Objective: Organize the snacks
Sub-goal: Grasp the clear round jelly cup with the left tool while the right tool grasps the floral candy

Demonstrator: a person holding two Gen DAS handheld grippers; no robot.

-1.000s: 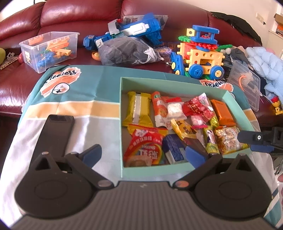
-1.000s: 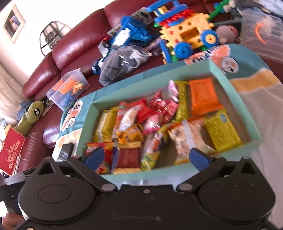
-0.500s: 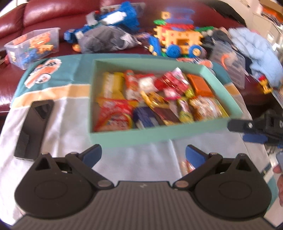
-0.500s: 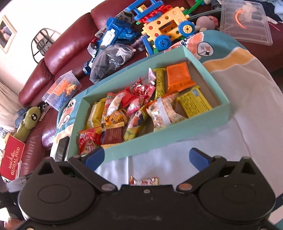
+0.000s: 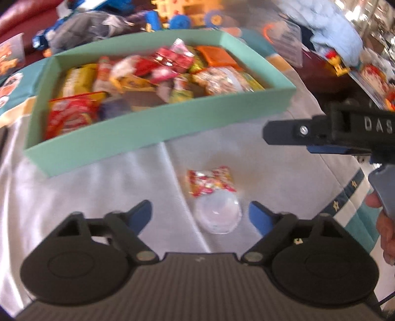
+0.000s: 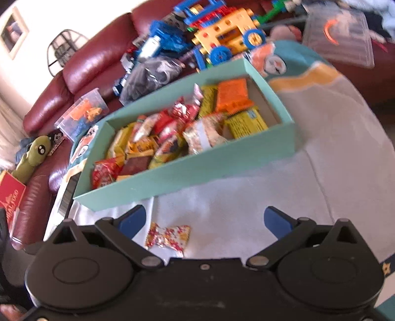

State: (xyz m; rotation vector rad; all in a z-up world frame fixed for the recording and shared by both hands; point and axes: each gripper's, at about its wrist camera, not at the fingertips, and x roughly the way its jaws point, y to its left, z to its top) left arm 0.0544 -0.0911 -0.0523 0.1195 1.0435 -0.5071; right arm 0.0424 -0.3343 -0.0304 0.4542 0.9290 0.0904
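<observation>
1. Our left gripper [image 5: 199,214], its jaws just narrowing yet apart, straddles a clear cup [image 5: 217,215] without touching it.
2. Our right gripper [image 6: 204,219] gapes empty.
3. The red snack packet [image 5: 211,182] lies on the cloth [image 5: 74,197], near the teal box [image 5: 158,128].

The left wrist view is smeared by motion blur, so the print on the packets in the teal box [image 5: 158,128] cannot be read, and the toys [image 5: 172,14] on the far side run off the top edge. The right tongs [image 5: 328,138] enter from the right edge, their tips out of view. In the right wrist view the small snack packet [image 6: 169,238] on the desk is partly hidden behind the tongs' own black body.
</observation>
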